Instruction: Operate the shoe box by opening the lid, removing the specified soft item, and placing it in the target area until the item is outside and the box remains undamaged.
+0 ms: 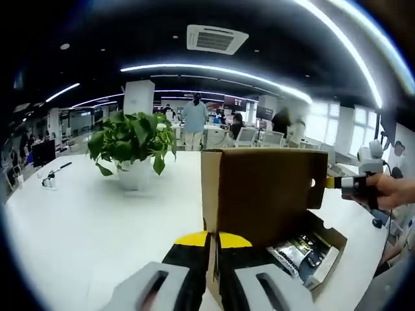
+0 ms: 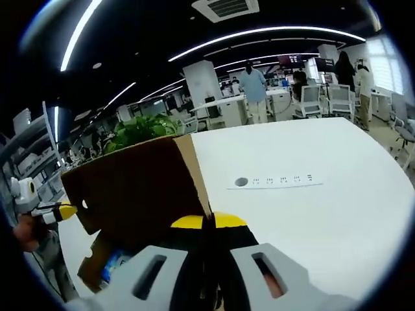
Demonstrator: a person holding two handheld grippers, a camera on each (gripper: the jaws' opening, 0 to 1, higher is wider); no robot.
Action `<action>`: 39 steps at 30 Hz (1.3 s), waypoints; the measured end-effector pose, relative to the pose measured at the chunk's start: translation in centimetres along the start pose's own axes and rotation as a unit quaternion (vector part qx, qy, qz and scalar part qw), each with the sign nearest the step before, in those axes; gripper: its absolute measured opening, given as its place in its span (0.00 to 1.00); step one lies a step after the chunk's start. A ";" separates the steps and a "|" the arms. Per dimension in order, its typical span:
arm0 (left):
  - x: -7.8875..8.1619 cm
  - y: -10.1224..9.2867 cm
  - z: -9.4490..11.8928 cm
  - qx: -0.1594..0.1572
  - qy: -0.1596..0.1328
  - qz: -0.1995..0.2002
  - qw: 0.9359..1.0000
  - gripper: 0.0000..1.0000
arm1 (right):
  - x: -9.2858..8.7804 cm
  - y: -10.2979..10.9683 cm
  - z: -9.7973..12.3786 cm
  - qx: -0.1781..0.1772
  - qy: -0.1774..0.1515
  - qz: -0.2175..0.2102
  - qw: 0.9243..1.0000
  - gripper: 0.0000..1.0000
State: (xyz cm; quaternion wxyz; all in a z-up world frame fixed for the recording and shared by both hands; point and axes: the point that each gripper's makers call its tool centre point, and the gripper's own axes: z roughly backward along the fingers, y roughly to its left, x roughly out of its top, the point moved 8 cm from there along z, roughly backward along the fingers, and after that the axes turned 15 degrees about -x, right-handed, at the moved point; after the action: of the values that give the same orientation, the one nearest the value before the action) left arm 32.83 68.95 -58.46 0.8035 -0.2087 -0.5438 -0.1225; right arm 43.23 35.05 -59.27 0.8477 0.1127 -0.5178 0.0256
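On the white table (image 1: 78, 220) in the left gripper view, a monitor (image 1: 43, 153) sits far left, then a potted plant (image 1: 133, 146) in a white pot. Right of it stands the cardboard box (image 1: 305, 249), its lid (image 1: 262, 194) raised upright. The left gripper (image 1: 214, 243) has its yellow-tipped jaws clamped together on the lid's near edge. Inside the box lies a packaged item (image 1: 295, 253) with dark print; what it is, I cannot tell. At the far right, the other gripper meets the lid's far side, a hand (image 1: 395, 191) behind it.

In the right gripper view, a hand (image 2: 26, 233) and the other gripper show at the far left, touching the lid (image 2: 133, 191). Below it the box (image 2: 97, 262) is open, something blue inside. The plant (image 2: 139, 129) rises behind the lid. The right gripper (image 2: 209, 223) is pinched onto the lid's edge. Further right, a power strip (image 2: 275, 181) lies on the table (image 2: 324, 220).
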 end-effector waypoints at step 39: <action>-1.5 0.9 -1.0 -0.004 0.050 0.038 0.998 0.03 | -0.9 0.4 -0.5 -0.007 0.056 0.019 0.998 0.01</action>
State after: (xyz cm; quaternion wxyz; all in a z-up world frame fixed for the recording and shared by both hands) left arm 33.47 69.23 -60.30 0.8328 -0.2259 -0.4944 -0.1046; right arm 43.18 35.66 -60.25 0.8754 0.0954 -0.4719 0.0444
